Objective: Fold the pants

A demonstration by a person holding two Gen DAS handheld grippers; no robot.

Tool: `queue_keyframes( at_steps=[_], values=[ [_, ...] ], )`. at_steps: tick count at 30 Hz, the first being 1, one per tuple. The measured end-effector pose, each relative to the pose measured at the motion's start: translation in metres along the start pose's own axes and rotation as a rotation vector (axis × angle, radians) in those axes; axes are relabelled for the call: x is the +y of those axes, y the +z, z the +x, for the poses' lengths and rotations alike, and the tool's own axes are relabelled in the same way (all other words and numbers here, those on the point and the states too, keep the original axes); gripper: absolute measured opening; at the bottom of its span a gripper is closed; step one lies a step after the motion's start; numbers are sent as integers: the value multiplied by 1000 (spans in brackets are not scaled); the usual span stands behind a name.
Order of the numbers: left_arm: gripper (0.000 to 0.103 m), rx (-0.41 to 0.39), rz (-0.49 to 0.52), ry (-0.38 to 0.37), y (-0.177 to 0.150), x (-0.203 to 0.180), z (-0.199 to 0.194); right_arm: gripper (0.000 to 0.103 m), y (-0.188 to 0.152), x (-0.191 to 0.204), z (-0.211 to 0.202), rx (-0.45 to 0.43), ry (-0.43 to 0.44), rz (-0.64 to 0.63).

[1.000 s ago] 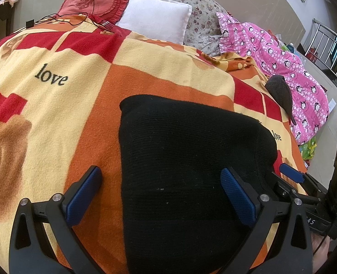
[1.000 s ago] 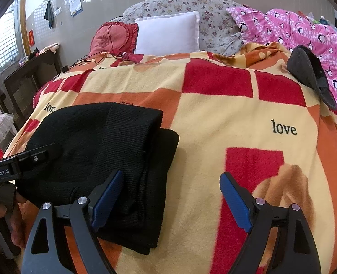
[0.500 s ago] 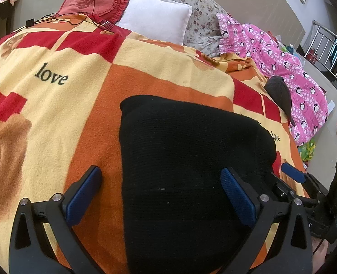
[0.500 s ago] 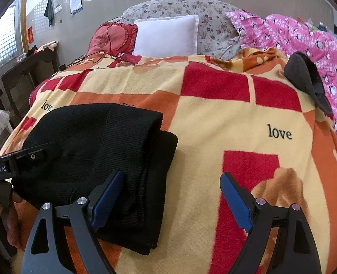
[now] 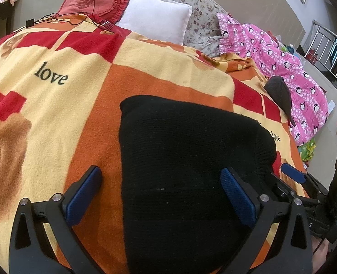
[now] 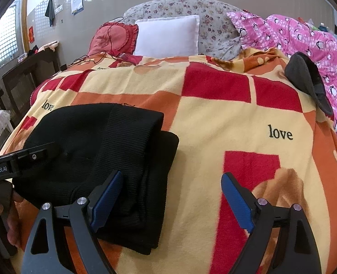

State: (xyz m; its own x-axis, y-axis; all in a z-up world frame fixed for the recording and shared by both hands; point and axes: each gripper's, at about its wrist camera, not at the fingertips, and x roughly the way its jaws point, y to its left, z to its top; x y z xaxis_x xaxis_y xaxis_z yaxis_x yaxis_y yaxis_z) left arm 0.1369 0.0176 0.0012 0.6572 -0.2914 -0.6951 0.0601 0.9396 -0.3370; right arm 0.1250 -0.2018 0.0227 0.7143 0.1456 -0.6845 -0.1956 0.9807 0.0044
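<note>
Your left gripper (image 5: 161,188) is spread wide, nothing btwn the blue pads; the folded black pants (image 5: 191,171) lie right under & ahead of it on the blanket (image 5: 54,105). Your right gripper (image 6: 172,202) is also spread wide w/ nothing held; pants (image 6: 95,150) sit at its left finger, bare blanket under the right one. White pillow (image 6: 167,35) far ahead, dark cap (image 6: 305,77) ahead-right.

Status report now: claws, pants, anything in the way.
Left claw open, over the pants. Right claw open, empty, at their right edge. Black pants folded on blanket. Nothing on them; grey cap well away.
</note>
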Motion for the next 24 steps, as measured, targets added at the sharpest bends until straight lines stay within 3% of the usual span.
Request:
queue_keyframes(
  at_steps=[10, 19, 24],
  values=[
    [103, -5, -12, -15, 0, 1, -1, 89, -1, 9, -2, -15, -70, -43],
    [103, -10, -24, -33, 1, 6, -2, 92, -1, -2, 0, 10, -7, 16],
    [103, -17, -39, -50, 1, 9, -3, 95, 0, -3, 1, 13, -20, 22]
  ],
)
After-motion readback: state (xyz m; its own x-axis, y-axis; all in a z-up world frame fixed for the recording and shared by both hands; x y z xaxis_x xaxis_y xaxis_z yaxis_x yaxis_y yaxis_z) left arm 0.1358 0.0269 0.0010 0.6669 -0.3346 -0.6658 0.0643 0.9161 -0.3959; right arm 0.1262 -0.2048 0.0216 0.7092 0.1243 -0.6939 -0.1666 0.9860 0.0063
